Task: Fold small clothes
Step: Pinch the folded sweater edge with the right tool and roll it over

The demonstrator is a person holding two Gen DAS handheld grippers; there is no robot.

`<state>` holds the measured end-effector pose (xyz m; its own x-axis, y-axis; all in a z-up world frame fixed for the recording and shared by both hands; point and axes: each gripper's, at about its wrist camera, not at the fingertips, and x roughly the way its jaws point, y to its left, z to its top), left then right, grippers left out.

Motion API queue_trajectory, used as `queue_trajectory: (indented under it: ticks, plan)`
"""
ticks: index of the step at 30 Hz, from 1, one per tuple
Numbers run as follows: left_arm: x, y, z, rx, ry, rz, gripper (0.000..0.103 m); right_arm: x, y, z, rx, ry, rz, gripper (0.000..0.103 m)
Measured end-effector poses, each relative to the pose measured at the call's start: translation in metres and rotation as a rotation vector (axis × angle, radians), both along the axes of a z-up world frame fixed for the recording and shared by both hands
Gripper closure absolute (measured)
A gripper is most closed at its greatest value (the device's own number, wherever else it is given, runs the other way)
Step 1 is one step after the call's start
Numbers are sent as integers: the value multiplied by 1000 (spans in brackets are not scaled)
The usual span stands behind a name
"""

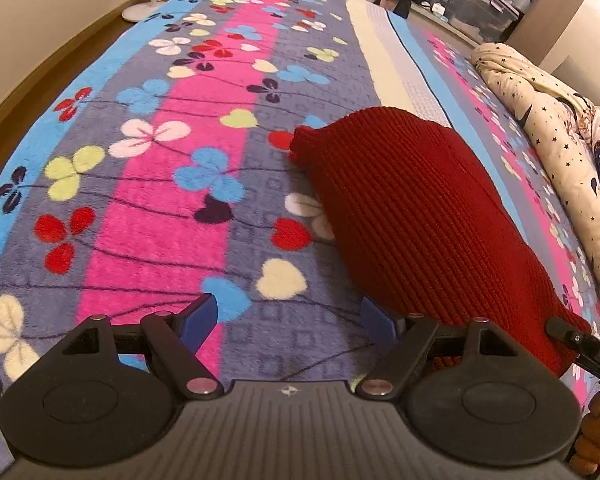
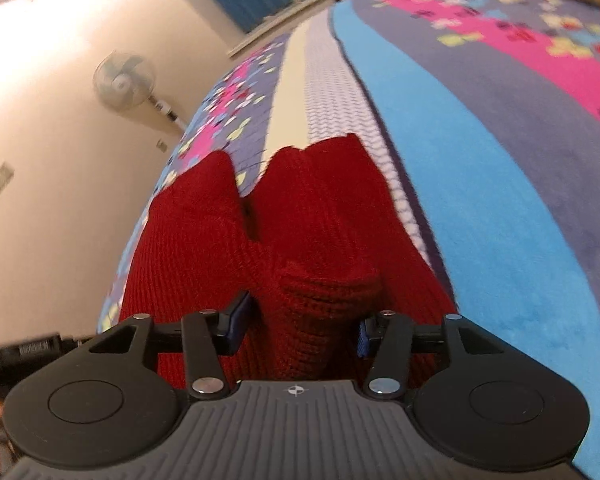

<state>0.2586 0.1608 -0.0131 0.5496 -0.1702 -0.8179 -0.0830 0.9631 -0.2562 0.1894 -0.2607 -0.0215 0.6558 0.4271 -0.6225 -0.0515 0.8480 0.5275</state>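
Flowered blanket (image 1: 204,152) is covered partly by a red sweater (image 1: 420,216). Left gripper (image 1: 294,318) is held spread above the blanket, beside the sweater. Right gripper (image 2: 300,324) is parted around a raised sweater fold, not pinched.

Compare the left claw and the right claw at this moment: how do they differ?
The left claw stands wide over bare floral blanket, nothing between its pads; the right claw is narrower and straddles a raised fold of the red knit garment. The garment lies beside the left claw, beneath the right. Both are open and point down at the bed.
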Motion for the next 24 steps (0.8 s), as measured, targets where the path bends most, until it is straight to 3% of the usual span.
queue_trajectory:
  ticks: [2, 4, 9, 14, 15, 17, 20, 22, 24]
  plan:
    - [1, -2, 0, -5, -2, -1, 20, -1, 4, 3, -27, -23, 28, 53]
    - [2, -4, 0, -3, -1, -2, 20, -1, 8, 7, -57, -60, 53, 77]
    - [4, -6, -2, 0, 4, 4, 20, -7, 12, 24, -86, -179, 105, 86]
    - [3, -5, -2, -8, -2, -3, 20, -45, 17, 75, -107, -518, 162, 87]
    - [3, -4, -3, -6, -2, -4, 20, -46, 16, 75, -136, -513, 139, 87]
    - [3, -2, -3, -4, 0, 0, 20, -34, 10, 61, -208, -381, 60, 87]
    - [4, 1, -3, -8, 3, 12, 20, -3, -9, 16, -238, -25, -52, 87]
    - [3, 1, -2, -9, 0, 11, 20, 1, -17, 5, -186, 52, -84, 86]
    - [3, 1, -1, -8, -4, 6, 20, 2, -15, 9, -193, 33, -80, 86]
